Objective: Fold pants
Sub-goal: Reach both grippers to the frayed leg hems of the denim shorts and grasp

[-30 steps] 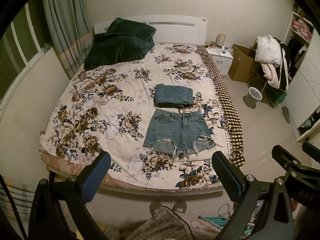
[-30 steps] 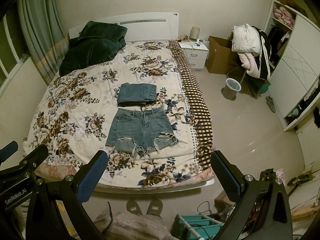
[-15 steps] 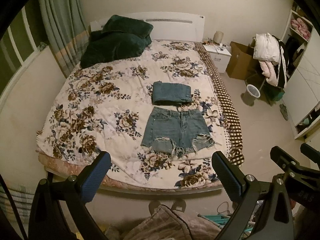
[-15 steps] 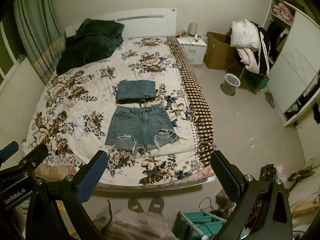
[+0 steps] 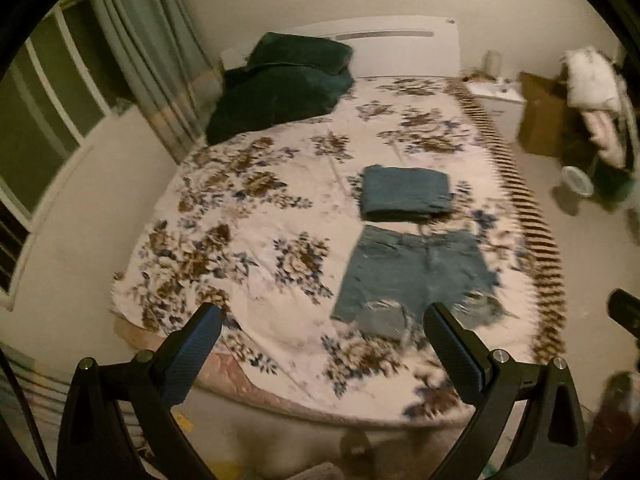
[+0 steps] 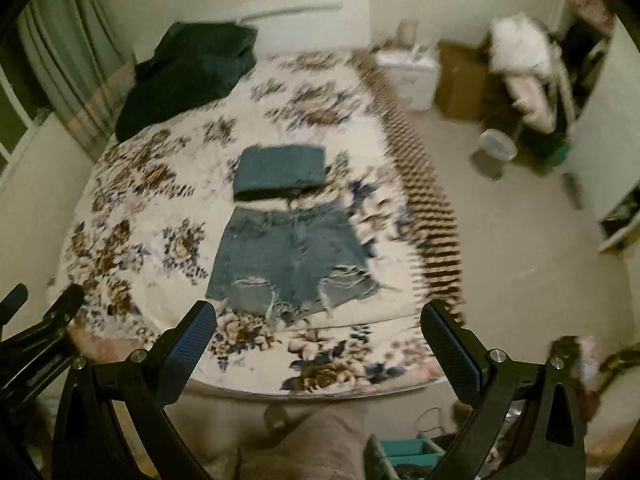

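Observation:
Frayed blue denim shorts [image 5: 412, 276] lie flat and unfolded on the floral bedspread [image 5: 256, 240], waistband away from me. They also show in the right wrist view [image 6: 288, 256]. A folded denim garment [image 5: 406, 194] lies just beyond them, seen too in the right wrist view [image 6: 280, 172]. My left gripper [image 5: 320, 348] is open and empty, above the foot of the bed, short of the shorts. My right gripper [image 6: 318, 346] is open and empty, also short of the hem. Both views are motion-blurred.
Dark green pillows [image 5: 280, 84] lie at the head of the bed. A nightstand [image 6: 412, 76], a cardboard box [image 6: 460, 80], a bin [image 6: 498, 146] and a rack of clothes [image 6: 524, 80] stand on the right. Curtains [image 5: 152, 64] and a window are on the left.
Both grippers have moved forward toward the bed, so the shorts and folded garment look larger and nearer. Both stay open. The garments have not moved.

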Demonstrator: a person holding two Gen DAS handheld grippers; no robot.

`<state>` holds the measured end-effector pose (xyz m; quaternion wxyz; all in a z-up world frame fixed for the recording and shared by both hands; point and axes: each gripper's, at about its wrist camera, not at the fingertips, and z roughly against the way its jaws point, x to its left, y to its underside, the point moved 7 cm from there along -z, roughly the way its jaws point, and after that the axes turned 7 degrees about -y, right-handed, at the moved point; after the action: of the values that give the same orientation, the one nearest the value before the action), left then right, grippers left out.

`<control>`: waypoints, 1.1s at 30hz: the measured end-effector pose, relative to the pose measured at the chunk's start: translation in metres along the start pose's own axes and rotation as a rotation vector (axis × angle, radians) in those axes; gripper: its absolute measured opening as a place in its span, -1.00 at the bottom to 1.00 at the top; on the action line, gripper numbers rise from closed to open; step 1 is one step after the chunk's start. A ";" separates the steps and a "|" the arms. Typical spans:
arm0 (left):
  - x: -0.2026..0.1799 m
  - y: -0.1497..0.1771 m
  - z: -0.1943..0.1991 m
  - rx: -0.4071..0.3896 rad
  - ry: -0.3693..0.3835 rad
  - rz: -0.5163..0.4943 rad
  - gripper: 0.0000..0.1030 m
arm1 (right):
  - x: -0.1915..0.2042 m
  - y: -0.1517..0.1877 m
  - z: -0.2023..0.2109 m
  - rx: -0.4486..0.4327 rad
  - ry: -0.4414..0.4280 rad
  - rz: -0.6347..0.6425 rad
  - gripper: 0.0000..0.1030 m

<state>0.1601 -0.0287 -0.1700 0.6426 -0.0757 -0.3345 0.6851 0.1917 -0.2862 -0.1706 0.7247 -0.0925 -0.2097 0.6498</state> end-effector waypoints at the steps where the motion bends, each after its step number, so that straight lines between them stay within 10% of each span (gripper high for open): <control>1: -0.016 0.000 -0.016 0.011 -0.032 0.001 0.99 | -0.014 -0.007 -0.024 0.025 -0.037 -0.006 0.97; 6: -0.104 0.011 -0.105 0.151 -0.113 0.033 0.99 | -0.093 -0.033 -0.153 0.194 -0.180 -0.015 0.32; 16: -0.339 0.096 -0.245 0.435 0.040 0.157 0.98 | -0.250 -0.065 -0.442 0.540 -0.352 -0.010 0.38; 24: -0.450 0.146 -0.312 0.522 0.054 0.131 0.97 | -0.280 -0.076 -0.564 0.672 -0.432 0.019 0.38; 30: -0.463 0.156 -0.341 0.499 0.103 0.180 0.11 | -0.238 -0.096 -0.631 0.692 -0.527 0.038 0.38; 32: -0.452 0.149 -0.335 0.466 0.125 0.215 -0.78 | -0.216 -0.101 -0.654 0.703 -0.568 0.009 0.38; 33: -0.445 0.145 -0.331 0.449 0.143 0.230 -0.89 | -0.208 -0.103 -0.663 0.703 -0.589 -0.007 0.38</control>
<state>0.2883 -0.3162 -0.6488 0.5834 -0.0169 -0.1170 0.8036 0.5516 -0.4121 -0.7603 0.6239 0.3486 -0.1739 0.6775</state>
